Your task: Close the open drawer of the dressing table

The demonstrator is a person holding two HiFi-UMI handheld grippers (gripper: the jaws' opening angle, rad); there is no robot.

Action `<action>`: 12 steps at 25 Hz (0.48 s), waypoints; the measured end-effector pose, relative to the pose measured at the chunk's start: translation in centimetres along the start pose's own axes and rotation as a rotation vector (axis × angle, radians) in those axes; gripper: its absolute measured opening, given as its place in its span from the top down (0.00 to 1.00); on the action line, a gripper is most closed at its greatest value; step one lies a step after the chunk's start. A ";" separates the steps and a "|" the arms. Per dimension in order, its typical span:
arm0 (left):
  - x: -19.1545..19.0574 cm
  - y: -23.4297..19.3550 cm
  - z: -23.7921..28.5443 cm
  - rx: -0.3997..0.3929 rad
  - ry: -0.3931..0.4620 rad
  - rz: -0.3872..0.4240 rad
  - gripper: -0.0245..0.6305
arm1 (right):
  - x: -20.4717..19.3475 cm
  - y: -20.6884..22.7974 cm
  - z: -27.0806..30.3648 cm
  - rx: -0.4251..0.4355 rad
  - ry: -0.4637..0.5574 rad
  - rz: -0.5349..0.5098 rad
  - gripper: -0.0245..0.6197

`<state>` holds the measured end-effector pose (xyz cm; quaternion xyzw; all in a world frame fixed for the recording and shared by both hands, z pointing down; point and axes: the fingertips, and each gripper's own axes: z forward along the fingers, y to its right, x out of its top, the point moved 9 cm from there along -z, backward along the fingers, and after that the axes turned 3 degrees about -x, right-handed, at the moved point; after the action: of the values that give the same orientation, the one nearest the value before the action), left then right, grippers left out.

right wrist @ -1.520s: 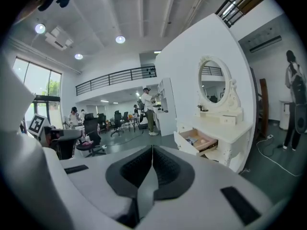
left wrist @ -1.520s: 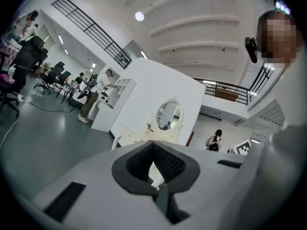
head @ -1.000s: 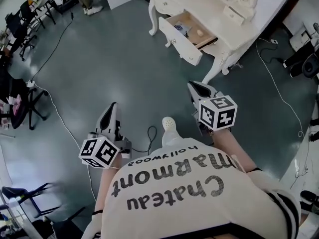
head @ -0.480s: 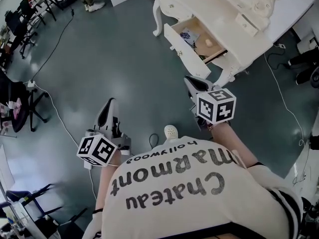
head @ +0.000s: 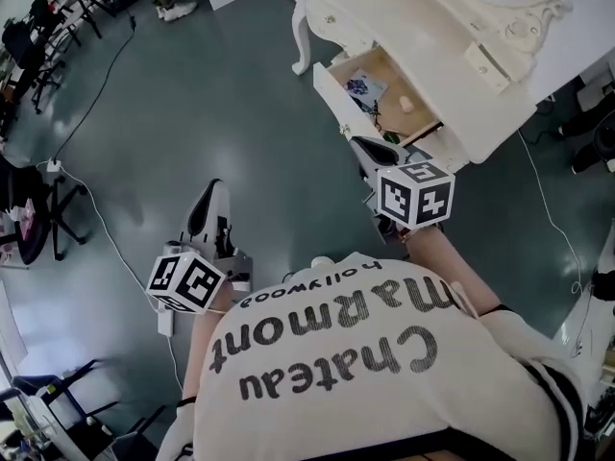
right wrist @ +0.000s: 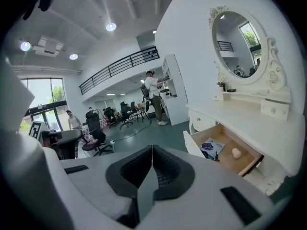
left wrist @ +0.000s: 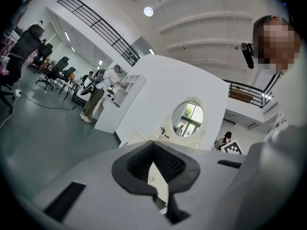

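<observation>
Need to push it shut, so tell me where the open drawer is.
In the head view the open drawer sits upper right, pulled out of the dressing table, just beyond the right gripper.

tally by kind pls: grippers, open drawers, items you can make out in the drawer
Grippers: 2 (left gripper, right gripper)
Open drawer: 1
Blue-printed card: 1
Pale round item: 1
Total: 5

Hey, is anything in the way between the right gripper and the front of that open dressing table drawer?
Nothing visible. The right gripper, jaws shut, is close to the drawer front with nothing between them. The booklet and the small pale ball lie down inside the drawer.
</observation>
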<state>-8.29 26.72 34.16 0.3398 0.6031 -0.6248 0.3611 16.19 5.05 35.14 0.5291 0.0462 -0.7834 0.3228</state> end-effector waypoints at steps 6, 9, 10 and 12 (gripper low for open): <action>-1.1 -1.5 2.0 0.060 -0.003 -0.031 0.95 | -1.3 2.1 3.5 0.032 -0.056 0.041 0.92; -1.2 -1.8 2.2 0.083 -0.024 -0.033 0.95 | -2.7 2.6 5.0 0.046 -0.096 0.103 0.92; -1.1 -1.9 2.3 0.088 -0.028 -0.030 0.95 | -3.3 2.9 5.4 0.045 -0.111 0.125 0.92; -1.1 -2.3 2.5 0.094 -0.034 -0.024 0.95 | -4.4 3.5 6.1 0.031 -0.138 0.177 0.92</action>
<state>-9.67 24.33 36.35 0.3384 0.5707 -0.6626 0.3475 14.26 1.78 42.55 0.4807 -0.0353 -0.7870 0.3852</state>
